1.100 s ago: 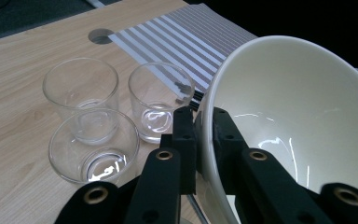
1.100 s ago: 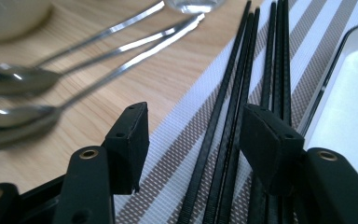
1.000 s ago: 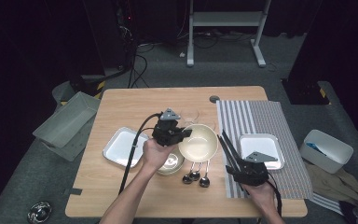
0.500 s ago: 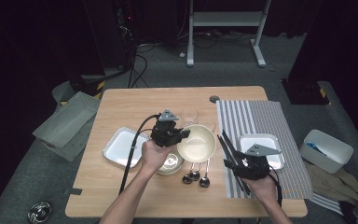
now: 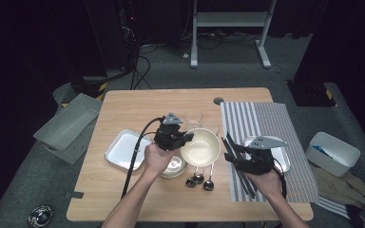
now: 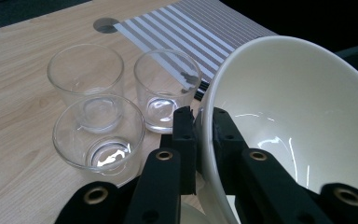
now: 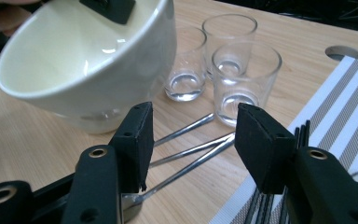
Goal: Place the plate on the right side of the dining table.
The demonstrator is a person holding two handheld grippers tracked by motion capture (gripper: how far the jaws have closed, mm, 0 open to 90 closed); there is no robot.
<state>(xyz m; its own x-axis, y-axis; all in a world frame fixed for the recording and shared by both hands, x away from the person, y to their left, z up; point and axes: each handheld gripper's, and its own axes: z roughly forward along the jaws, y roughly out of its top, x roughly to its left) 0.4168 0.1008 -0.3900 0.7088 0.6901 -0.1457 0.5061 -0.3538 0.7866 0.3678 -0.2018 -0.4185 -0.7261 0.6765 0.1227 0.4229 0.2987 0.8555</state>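
Bowl first: from the high view I've got the cream ceramic bowl (image 5: 200, 147) lifted and tilted over the middle of the light wooden table (image 5: 133, 109), with the left gripper (image 5: 178, 137) clamped on its left rim. Under my left hand (image 5: 158, 159) sits a shiny metal bowl (image 5: 175, 167), and three metal spoons (image 5: 198, 178) lie just right of it, bowls toward the near edge. A square white tray (image 5: 120, 151) is to the left. On the right there's a grey striped placemat (image 5: 261, 118) carrying black chopsticks (image 5: 237, 166) and another white tray (image 5: 281, 160). The right gripper (image 5: 229, 153) hangs over the mat's left edge, near the chopsticks.

Left gripper view: the jaws are pinched tight on the bowl (image 6: 298, 121) wall, one pad inside, one outside. Three clear glass tumblers (image 6: 98, 133) stand upright in a tight cluster just to the left on the wood, with the striped mat (image 6: 191, 28) beyond them.

Right gripper view: the jaws stand apart with nothing between the pads, though they've just been closing in a bit. Spoon handles (image 7: 191, 151) run across the table below them. The tilted bowl (image 7: 88, 56) hangs up at the far left, with the other gripper's pad on its rim, and the tumblers (image 7: 244, 77) sit behind. Chopsticks (image 7: 303, 130) lie on the mat at the right.
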